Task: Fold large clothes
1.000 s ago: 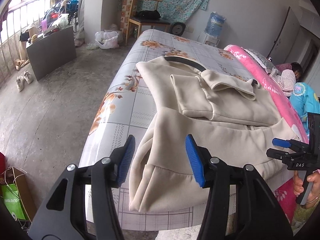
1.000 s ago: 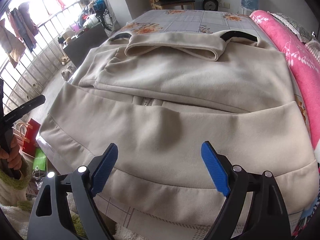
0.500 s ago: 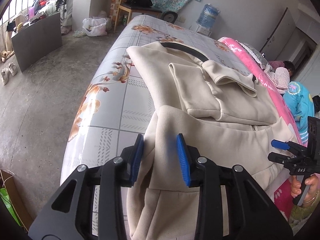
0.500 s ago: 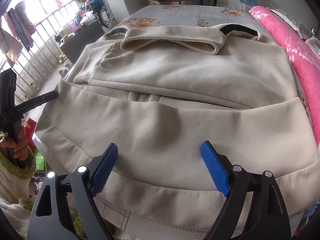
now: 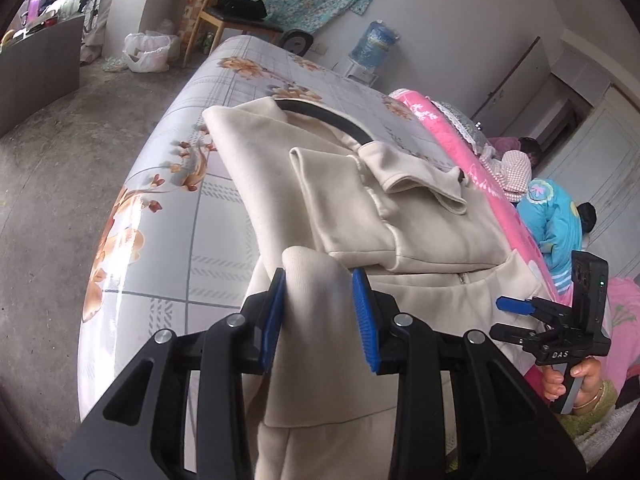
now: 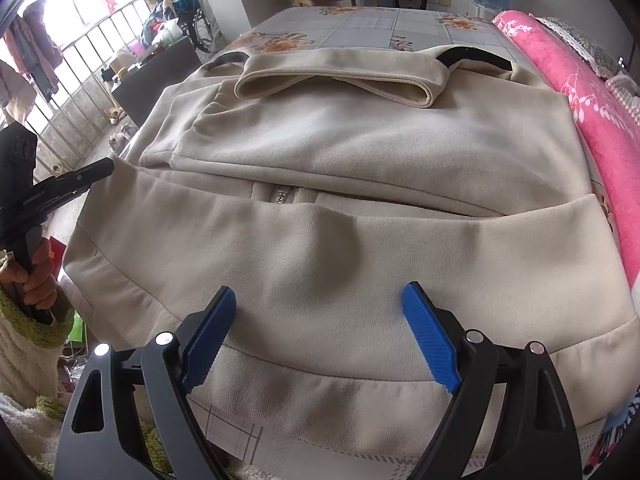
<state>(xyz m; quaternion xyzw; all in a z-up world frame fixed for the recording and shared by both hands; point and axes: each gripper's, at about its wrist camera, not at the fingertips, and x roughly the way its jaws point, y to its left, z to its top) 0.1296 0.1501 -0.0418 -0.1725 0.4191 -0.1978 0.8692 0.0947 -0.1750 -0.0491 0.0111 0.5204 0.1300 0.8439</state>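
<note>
A large cream coat [image 5: 400,220] lies partly folded on the bed, sleeves and collar [image 6: 336,80] laid over its chest, zipper pull [image 6: 282,197] at the centre. In the left wrist view my left gripper [image 5: 320,312] is shut on a bunched fold of the coat's left hem corner, both blue pads pressing the cloth. My right gripper [image 6: 320,332] is open above the middle of the hem band [image 6: 304,384], touching nothing. The right gripper [image 5: 516,318] also shows at the coat's far side, held by a hand [image 5: 560,380].
The bed [image 5: 168,216] has a floral grey sheet and drops to a concrete floor [image 5: 48,184] on the left. A pink blanket [image 6: 592,120] runs along the right side. A person in blue [image 5: 552,232] is beyond it. A chair [image 5: 236,12] and water bottle [image 5: 374,46] stand behind.
My left gripper moved forward and down onto the coat's left hem corner, and its jaws narrowed around the cloth. The right gripper stayed still and open.
</note>
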